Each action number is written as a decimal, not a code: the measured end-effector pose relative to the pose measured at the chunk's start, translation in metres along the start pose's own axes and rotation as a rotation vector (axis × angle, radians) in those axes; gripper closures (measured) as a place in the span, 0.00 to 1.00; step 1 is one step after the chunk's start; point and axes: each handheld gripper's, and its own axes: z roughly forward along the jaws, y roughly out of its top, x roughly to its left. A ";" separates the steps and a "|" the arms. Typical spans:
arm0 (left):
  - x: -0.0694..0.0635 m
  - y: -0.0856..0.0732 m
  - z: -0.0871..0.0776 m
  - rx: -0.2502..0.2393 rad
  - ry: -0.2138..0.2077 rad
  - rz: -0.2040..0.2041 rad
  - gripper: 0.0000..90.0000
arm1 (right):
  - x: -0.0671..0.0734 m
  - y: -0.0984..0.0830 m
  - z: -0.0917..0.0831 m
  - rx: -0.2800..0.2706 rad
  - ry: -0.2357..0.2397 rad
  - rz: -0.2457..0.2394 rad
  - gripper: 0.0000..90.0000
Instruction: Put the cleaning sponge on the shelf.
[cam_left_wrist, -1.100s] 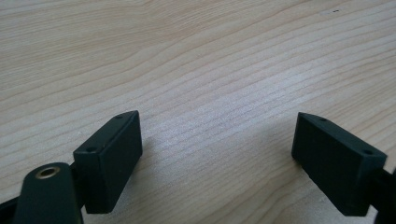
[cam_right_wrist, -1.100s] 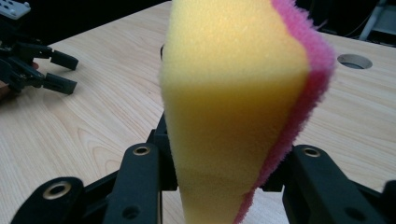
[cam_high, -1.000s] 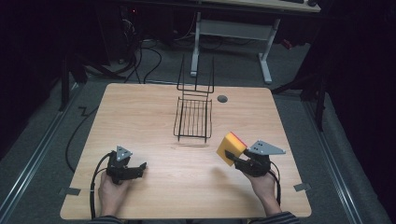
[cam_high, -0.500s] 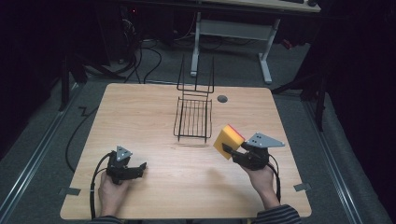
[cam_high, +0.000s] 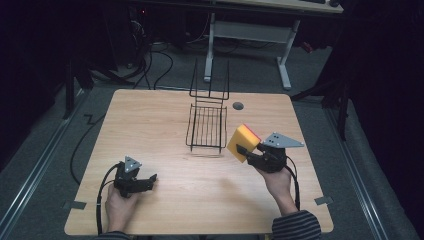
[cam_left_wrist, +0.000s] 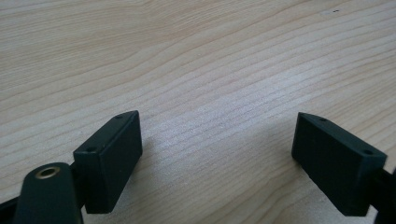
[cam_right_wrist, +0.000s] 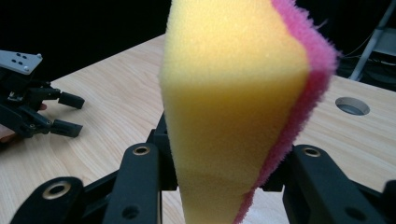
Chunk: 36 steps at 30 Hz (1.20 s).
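high view — right gripper (cam_high: 246, 150) jaws pinching yellow sponge (cam_high: 242, 141) above table (cam_high: 165, 125); left gripper (cam_high: 150, 181) jaws spread

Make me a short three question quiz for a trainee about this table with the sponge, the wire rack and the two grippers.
1. True or false: the right gripper holds the sponge clear of the table.
2. What is between the left gripper's jaws?
3. The wire rack stands: A) at the near edge, B) toward the table's far middle, C) on the floor.

Key: 1 true. 2 nothing; they stand open over bare wood. 3 B.
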 end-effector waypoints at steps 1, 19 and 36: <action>0.000 0.000 0.000 0.000 0.000 0.000 0.19 | 0.000 0.001 0.001 -0.002 0.000 0.002 0.68; 0.000 0.000 0.000 0.000 0.000 0.000 0.19 | 0.003 0.023 0.022 -0.013 0.014 -0.006 0.68; 0.000 0.000 0.000 0.000 0.000 0.001 0.19 | -0.002 0.031 0.052 0.017 0.010 0.006 0.68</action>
